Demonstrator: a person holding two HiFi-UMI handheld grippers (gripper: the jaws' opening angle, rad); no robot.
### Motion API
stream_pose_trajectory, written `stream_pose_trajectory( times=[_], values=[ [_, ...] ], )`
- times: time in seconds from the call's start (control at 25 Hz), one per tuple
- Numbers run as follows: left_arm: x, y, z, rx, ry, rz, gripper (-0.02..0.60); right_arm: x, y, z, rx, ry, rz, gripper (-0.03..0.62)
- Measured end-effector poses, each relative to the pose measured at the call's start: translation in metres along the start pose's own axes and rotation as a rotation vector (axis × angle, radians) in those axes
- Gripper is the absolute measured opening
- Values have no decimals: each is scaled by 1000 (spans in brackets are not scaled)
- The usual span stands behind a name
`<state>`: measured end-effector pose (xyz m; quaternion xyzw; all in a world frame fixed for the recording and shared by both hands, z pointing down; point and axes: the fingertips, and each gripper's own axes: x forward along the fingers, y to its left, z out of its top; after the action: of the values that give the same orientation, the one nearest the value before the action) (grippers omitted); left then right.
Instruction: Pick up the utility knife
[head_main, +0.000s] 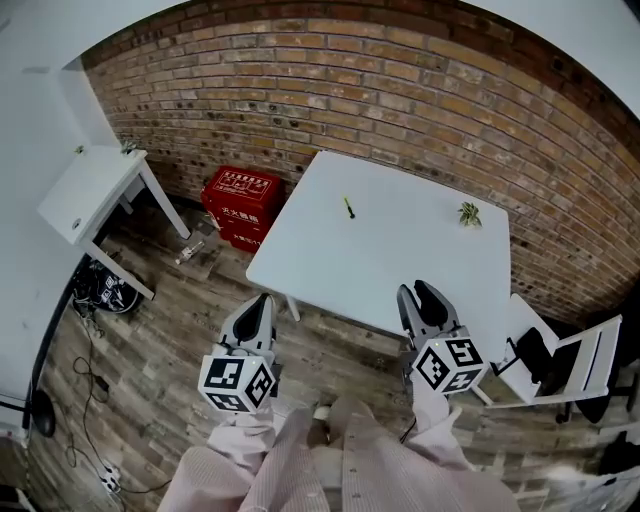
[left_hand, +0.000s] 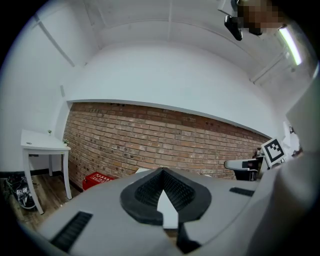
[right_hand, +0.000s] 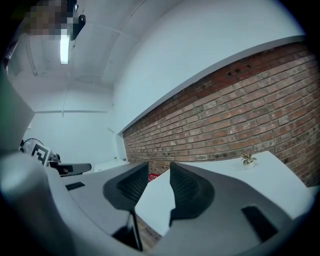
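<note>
You're holding the left gripper (head_main: 262, 302) shut and empty, the right gripper (head_main: 417, 291) narrowly parted. The utility knife (head_main: 349, 208) is lying on the table (head_main: 400, 265).

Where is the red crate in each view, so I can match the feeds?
Head view: red crate on the floor left of the white table, against the brick wall.
Left gripper view: crate lower left, at the wall's foot.
Right gripper view: a red sliver between the jaws.
Shared landmark: the brick wall.

Right gripper (right_hand: 159, 170) jaws apart (table (right_hand: 285, 165) edge seen through gap), small plant (right_hand: 246, 160) on table
</note>
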<state>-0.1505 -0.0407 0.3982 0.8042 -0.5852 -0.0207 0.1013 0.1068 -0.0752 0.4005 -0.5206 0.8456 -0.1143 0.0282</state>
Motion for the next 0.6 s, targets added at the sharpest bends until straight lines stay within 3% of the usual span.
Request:
stream_pose_trajectory(
  times=[0.6],
  values=[
    [57, 39, -18, -46, 61, 40, -8, 81, -15, -15, 27, 64, 51, 138]
  ],
)
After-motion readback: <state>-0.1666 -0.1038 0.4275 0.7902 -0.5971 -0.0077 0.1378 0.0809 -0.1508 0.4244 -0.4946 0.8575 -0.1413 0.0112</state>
